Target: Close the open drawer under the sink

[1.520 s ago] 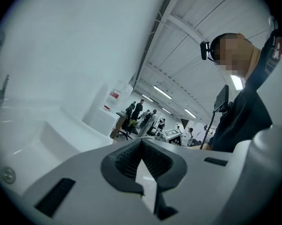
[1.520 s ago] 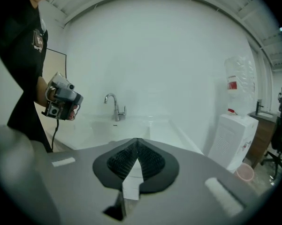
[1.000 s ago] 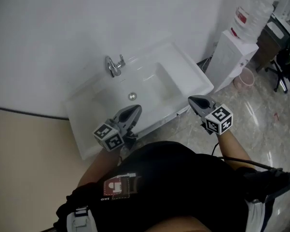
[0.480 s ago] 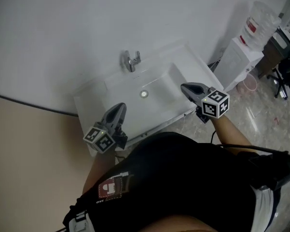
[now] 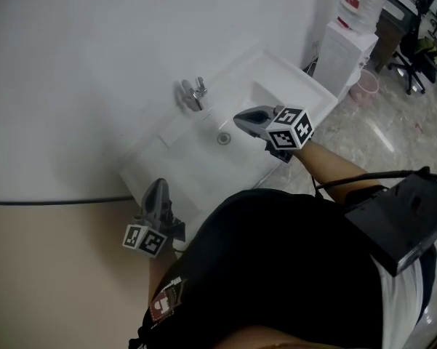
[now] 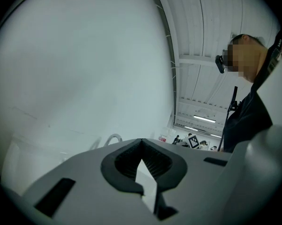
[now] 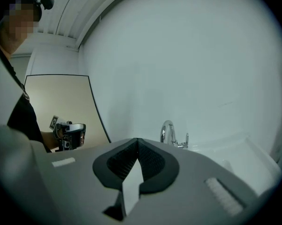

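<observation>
The left tongs (image 5: 157, 185) hang at the left end of the sink (image 5: 294, 78), close to the white wall (image 5: 73, 64). Their jaws are together and nothing is between them. Further right stands the faucet (image 5: 193, 93), then the drain (image 5: 223, 139). The right tongs (image 5: 241, 119) are over the basin just beside this drain, also closed and empty.

The drawer under the sink appears in no view. The basin and the person's dark body (image 5: 276, 267) cover the place where it should be, so I cannot tell how far it stands open.

I think the main risk comes from this. Both tongs are above the sink and the drawer is below, so they must come down past the front rim almost blind, and a jaw may knock the rim. Closed tongs also push with a narrow tip, which may slide off a smooth drawer front. A push at one side only may turn the drawer and jam it.
</observation>
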`<state>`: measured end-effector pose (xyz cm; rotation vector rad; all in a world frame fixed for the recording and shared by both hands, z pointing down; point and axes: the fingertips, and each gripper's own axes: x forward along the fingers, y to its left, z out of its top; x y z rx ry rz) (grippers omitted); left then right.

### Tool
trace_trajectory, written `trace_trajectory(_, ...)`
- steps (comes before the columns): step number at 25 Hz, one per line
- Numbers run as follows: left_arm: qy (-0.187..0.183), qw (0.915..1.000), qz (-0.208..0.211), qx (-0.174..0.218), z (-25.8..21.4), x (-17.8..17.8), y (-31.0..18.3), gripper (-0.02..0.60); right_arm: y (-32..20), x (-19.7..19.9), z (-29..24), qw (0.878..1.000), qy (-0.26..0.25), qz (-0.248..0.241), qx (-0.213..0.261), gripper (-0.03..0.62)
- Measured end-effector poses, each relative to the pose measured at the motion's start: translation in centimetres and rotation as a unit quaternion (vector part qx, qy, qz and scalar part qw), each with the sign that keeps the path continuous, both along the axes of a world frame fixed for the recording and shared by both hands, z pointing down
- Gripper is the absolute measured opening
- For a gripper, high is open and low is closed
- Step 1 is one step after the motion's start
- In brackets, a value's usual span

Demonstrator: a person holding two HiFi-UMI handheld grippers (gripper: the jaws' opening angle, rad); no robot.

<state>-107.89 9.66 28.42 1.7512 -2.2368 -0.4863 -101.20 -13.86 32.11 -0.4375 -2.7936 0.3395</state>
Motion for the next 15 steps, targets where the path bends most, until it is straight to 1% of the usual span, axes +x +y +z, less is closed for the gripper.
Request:
trace_trajectory(3, -0.003, 0.9999, -0.013, -0.003, 0.1, -1.1, 1.2, 0.000, 1.4, -2.5, -0.2, 1.000, -0.003, -0.019, -0.010, 0.000)
trace_trajectory(7, -0.003, 0.9993, -0.037, -0.003, 0.7, -1.9, 1.9, 0.000, 2.3, -4.9, -0.2, 0.999, -0.008, -0.052, -0.008, 0.000)
trace_trajectory(11, -0.006, 0.9973, -0.072, -0.008, 0.7, -2.6, 0.8, 0.000, 0.7, -6.7, -0.6, 0.996, -0.014, -0.089, -0.011, 0.000)
trace_trajectory(13, -0.003, 0.9953, -0.097, -0.007, 0.7, -2.7, -0.3, 0.000, -0.6, -7.3, -0.5, 0.994, -0.013, -0.109, -0.017, 0.000)
trace_trajectory(15, -0.005, 0.9937, -0.112, -0.001, 0.3, -2.4, -1.9, 0.000, -2.1, -7.9, -0.6, 0.992, -0.013, -0.127, -0.023, 0.000)
